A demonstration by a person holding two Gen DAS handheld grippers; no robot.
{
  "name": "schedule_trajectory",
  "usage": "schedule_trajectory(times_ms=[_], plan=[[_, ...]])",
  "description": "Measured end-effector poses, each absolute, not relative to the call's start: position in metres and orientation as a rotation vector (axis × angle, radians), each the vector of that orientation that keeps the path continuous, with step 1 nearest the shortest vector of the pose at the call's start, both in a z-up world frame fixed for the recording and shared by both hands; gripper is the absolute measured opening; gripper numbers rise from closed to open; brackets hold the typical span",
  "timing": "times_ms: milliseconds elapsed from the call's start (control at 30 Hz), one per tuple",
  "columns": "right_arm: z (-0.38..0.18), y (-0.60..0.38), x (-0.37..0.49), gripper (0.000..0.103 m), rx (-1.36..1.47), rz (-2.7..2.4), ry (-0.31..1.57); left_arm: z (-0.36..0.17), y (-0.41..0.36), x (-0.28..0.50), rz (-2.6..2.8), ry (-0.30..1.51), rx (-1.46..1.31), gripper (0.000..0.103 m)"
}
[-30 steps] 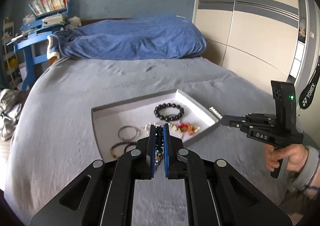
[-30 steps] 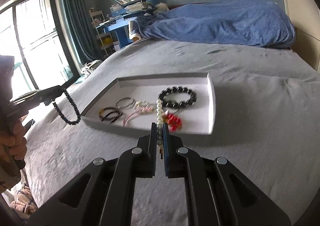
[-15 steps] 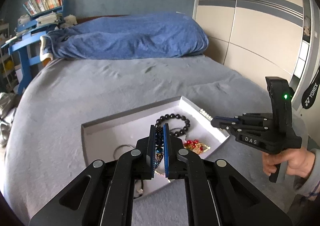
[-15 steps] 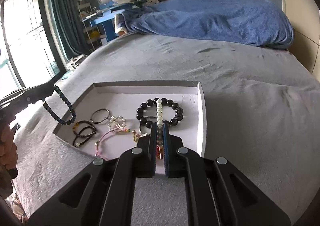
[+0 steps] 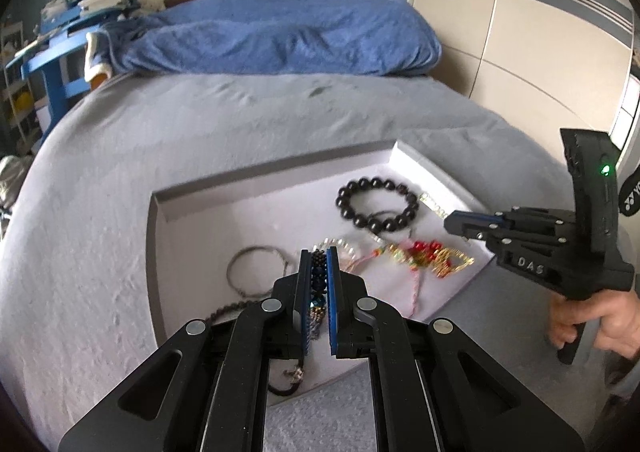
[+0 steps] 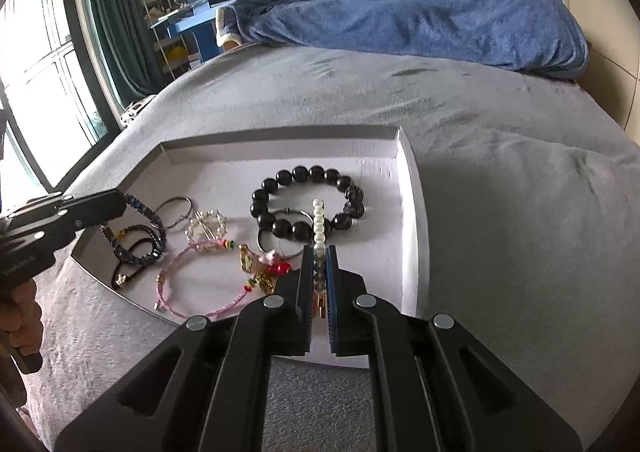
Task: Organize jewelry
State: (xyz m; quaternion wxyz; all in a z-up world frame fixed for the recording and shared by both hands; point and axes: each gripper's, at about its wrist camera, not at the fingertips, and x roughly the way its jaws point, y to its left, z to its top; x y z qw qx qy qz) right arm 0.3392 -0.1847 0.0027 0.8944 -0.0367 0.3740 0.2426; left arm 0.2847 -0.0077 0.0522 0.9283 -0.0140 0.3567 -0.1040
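Observation:
A shallow white tray [image 6: 412,180] lies on the grey bed and also shows in the left wrist view [image 5: 192,208]. My left gripper [image 5: 319,256] is shut on a dark blue bead bracelet [image 6: 140,228] and holds it low over the tray's near left corner. My right gripper [image 6: 319,252] is shut on a white pearl strand [image 6: 318,222] that hangs over the large black bead bracelet [image 6: 308,204]. In the tray also lie a thin silver bangle [image 5: 256,272], a pink cord bracelet [image 6: 200,284] and a red and gold piece [image 5: 432,256].
A blue quilt [image 5: 272,36] lies across the head of the bed. A blue desk with books [image 5: 68,12] stands at the back left, a wardrobe [image 5: 520,32] on the right and a window with curtains [image 6: 60,52] on the left. Grey bedding [image 6: 520,212] surrounds the tray.
Both grippers have moved forward and down over the tray with their bracelets. The blue bracelet now hangs inside the tray's left corner; the pearls now reach over the black bracelet.

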Motion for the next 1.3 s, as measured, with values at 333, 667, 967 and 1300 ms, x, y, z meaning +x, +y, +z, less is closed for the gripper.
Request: schedule_trajectory(times_ms=[333,667,967,1300], plan=[[-0.001,-0.190,0.332,0.021,-0.067,0.493,0.772,0.044,-0.006,0.278,-0.181,0.741,-0.035,0.054],[0.016,-0.212,0.299,0.055,0.011,0.465,0.669,0.062,-0.007,0.240,-0.161,0.610,-0.091,0.094],[0.023,-0.225,0.247,0.087,0.032,0.434,0.568,0.057,-0.012,0.204,-0.093,0.574,-0.122,0.097],[0.021,-0.222,0.213,0.097,0.020,0.437,0.548,0.046,-0.006,0.171,-0.045,0.563,-0.148,0.098]])
